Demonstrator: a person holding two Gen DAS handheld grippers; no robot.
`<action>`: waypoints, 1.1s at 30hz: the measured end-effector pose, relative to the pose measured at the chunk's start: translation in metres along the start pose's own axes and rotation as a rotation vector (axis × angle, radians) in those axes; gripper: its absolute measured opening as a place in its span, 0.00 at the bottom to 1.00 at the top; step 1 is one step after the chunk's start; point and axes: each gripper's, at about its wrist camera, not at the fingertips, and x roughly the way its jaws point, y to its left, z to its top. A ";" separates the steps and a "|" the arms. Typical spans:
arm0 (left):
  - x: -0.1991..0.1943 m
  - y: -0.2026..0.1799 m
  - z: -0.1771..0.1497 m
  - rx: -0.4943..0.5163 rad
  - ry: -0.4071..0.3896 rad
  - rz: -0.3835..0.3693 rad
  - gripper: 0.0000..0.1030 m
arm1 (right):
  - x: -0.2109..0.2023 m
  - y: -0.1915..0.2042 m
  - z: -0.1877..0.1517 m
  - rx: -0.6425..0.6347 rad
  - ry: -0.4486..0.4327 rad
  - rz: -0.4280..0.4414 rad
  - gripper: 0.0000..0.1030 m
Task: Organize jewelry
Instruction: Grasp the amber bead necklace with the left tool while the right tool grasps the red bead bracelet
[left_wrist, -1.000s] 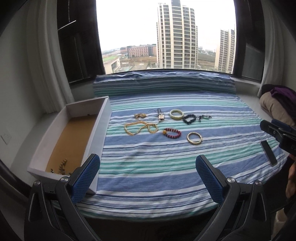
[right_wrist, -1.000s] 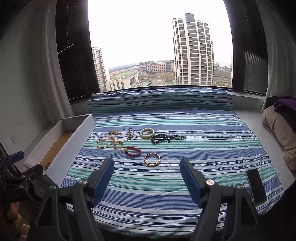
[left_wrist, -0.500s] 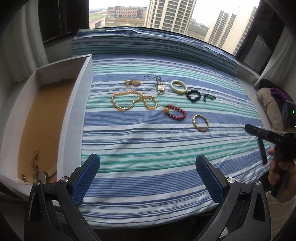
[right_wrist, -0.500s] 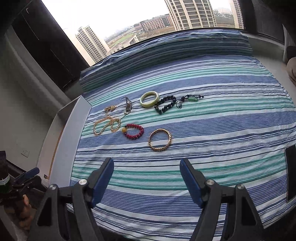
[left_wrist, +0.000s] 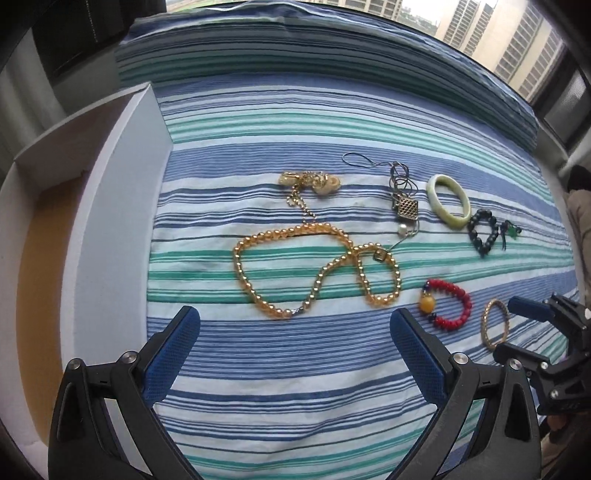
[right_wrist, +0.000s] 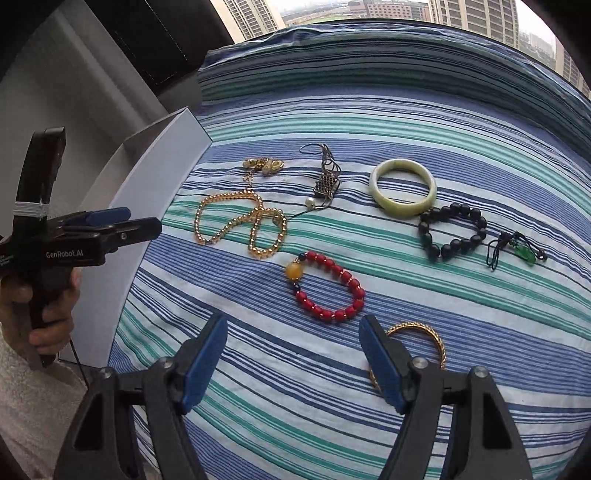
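Jewelry lies on a striped cloth. A gold bead necklace lies just beyond my open, empty left gripper. A red bead bracelet lies just beyond my open, empty right gripper; a gold bangle sits by its right finger. Farther off are a jade bangle, a black bead bracelet, a green charm, a metal pendant and a gold clasp piece.
A white box with a tan floor stands along the cloth's left edge, also in the right wrist view. A rolled striped bolster lies at the back under the window. The right gripper's body shows at the right.
Both grippers have moved forward and down toward the jewelry, which now looks much larger. Both stay open. No piece has moved.
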 end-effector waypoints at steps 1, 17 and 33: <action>0.010 0.001 0.002 -0.003 0.014 -0.006 0.99 | 0.010 -0.002 0.006 -0.011 0.018 -0.002 0.73; 0.084 -0.059 0.029 0.100 0.101 0.041 0.73 | 0.079 0.012 0.021 -0.276 0.108 -0.069 0.73; 0.042 -0.017 0.029 -0.058 0.049 -0.048 0.05 | 0.087 0.014 0.027 -0.296 0.137 -0.146 0.19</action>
